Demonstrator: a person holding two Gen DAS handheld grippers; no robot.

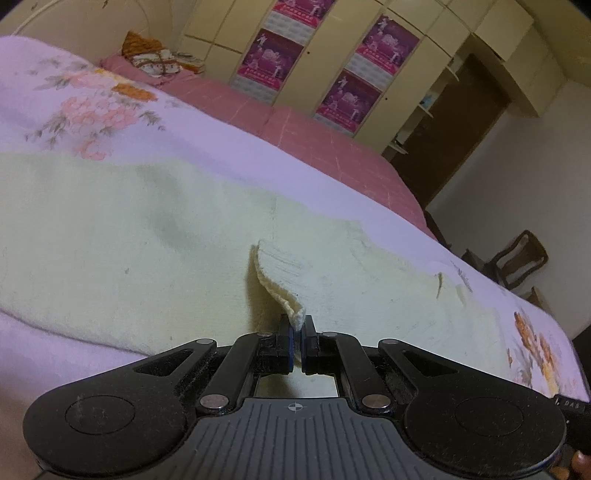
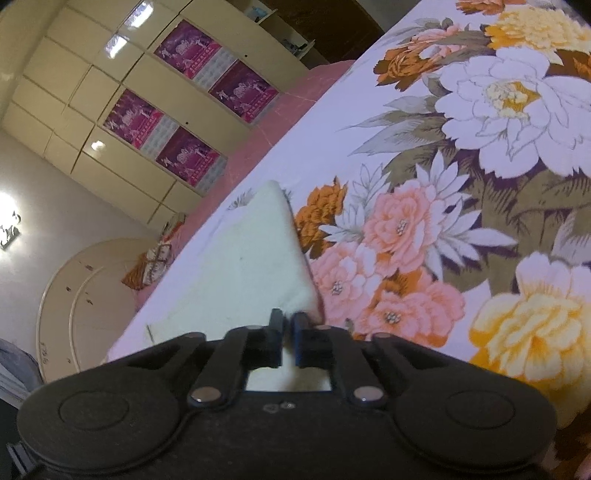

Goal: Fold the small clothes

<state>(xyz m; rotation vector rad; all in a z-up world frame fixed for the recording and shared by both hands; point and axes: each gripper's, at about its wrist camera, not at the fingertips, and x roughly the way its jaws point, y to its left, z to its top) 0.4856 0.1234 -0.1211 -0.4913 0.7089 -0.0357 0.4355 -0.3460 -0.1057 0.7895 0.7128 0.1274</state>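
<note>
Cream knitted cloth (image 1: 147, 236) lies spread across a flowered bedsheet (image 1: 92, 107) on a bed, filling the left wrist view from nine o'clock to three o'clock. The left gripper (image 1: 297, 328), low at six o'clock, is clenched on a ribbed edge (image 1: 280, 284) of that cloth, which rises in a small peaked fold from the pinch toward twelve o'clock. The lifted edge suggests the gripper holds it up so it can be carried over the flat part to make a fold.

In the right wrist view, the right gripper (image 2: 289, 320) sits at six o'clock with its fingers drawn almost together on the near corner of the same cream cloth (image 2: 243, 266), which tapers away toward eleven o'clock. Fabric shows behind and below the fingers, so it appears to be grasping that corner, probably to keep the piece taut while the other side is folded. Large printed flowers cover the sheet from one to five o'clock.

Beyond the bed, at twelve o'clock in the left view, stands a pale wardrobe (image 1: 229, 29) with purple posters (image 1: 275, 55). A pillow pile (image 1: 155, 59) rests at eleven o'clock.
</note>
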